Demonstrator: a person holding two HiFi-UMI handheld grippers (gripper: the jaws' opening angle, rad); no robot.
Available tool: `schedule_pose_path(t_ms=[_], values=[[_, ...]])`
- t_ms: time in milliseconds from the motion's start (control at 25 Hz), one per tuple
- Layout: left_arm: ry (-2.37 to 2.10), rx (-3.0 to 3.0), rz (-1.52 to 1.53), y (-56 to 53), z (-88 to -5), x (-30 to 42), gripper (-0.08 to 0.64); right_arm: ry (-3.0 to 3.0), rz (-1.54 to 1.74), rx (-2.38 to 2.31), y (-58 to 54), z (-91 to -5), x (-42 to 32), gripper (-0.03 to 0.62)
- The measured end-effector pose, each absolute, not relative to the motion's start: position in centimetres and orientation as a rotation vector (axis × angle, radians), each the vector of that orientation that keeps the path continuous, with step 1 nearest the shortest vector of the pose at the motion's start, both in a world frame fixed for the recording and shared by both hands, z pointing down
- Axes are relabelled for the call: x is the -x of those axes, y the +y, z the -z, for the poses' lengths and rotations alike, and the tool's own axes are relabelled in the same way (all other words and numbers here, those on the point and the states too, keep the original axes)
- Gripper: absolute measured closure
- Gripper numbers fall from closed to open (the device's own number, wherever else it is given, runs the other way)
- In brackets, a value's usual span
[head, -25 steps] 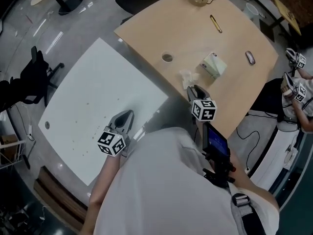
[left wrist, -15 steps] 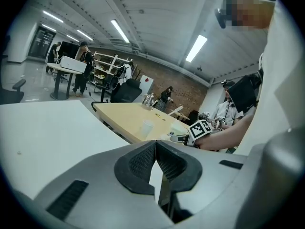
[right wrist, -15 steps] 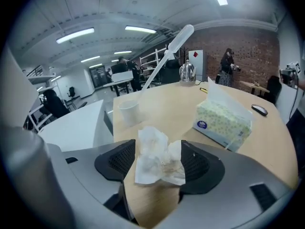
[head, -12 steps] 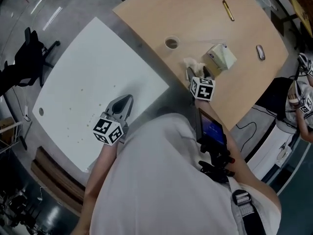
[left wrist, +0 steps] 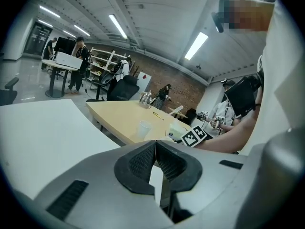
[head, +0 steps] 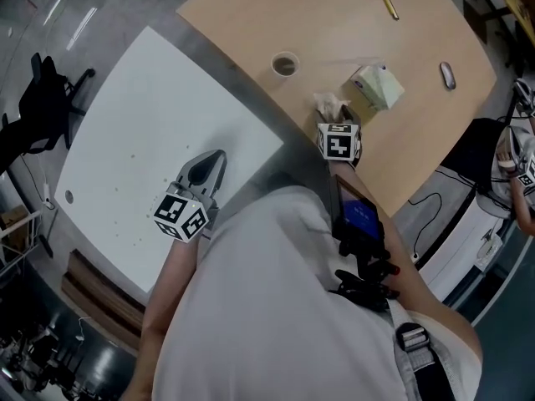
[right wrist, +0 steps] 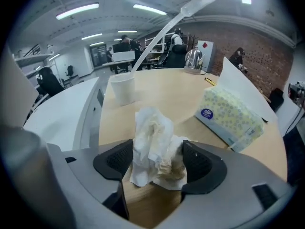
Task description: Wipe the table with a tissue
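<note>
A white table (head: 125, 132) fills the left of the head view, and faint specks dot its middle. A wooden table (head: 334, 23) butts against it and runs to the upper right. The person's shirt (head: 276, 307) takes up the bottom centre. The left gripper (head: 215, 158) hovers over the white table's near edge, left of centre. Its jaws are closed tip to tip, with nothing between them. The right gripper (right wrist: 157, 163) points steeply down at the wooden table's near edge, right of centre in the head view. Its jaws have just been opening and now stand wide. A crumpled tissue (right wrist: 152, 144) sits between them on the wood and brushes the pads loosely, not squeezed. A tissue box (head: 378, 87) lies just to the upper right of the tissue. A paper cup (head: 284, 63) stands upright to the upper left, near the seam between the two tables. A yellow pen (head: 387, 0) lies near the top edge of the frame. A small mouse (head: 448, 75) lies to the right of the box.
</note>
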State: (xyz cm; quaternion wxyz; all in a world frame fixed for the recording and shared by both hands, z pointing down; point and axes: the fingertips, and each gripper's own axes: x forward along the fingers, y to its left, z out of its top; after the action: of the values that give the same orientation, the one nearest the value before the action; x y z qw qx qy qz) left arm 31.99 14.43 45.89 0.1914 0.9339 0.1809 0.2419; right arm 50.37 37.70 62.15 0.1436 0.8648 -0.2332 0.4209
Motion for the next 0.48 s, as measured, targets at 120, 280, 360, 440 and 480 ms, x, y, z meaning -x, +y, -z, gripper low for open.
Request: schedule_pose_path(t_ms=[120, 280, 360, 440, 480], values=[[0.521, -2.623, -0.691, 14.8, -45.9, -32.4, 0.552, -0.688, -1.247, -2.609, 38.3, -61.8, -50.5, 0.299], [0.525, -2.618, -0.707, 15.1, -45.9, -32.8, 0.552, -0.726, -1.299, -2.716, 38.9, -61.7, -50.6, 0.306], [0.521, -2.617, -0.710, 15.2, -46.0, -32.9, 0.552, -0.748, -1.320, -2.733, 39.1, -61.8, -50.5, 0.399], [0.519, -2.620, -0.712, 15.4, -45.9, -33.1, 0.552, -0.776, -1.336, -2.739, 39.1, -61.9, -50.4, 0.419], [0.516, -2.622, -0.712, 15.4, -45.9, -33.2, 0.552, -0.791, -1.342, -2.741, 39.1, -61.9, -50.4, 0.427]])
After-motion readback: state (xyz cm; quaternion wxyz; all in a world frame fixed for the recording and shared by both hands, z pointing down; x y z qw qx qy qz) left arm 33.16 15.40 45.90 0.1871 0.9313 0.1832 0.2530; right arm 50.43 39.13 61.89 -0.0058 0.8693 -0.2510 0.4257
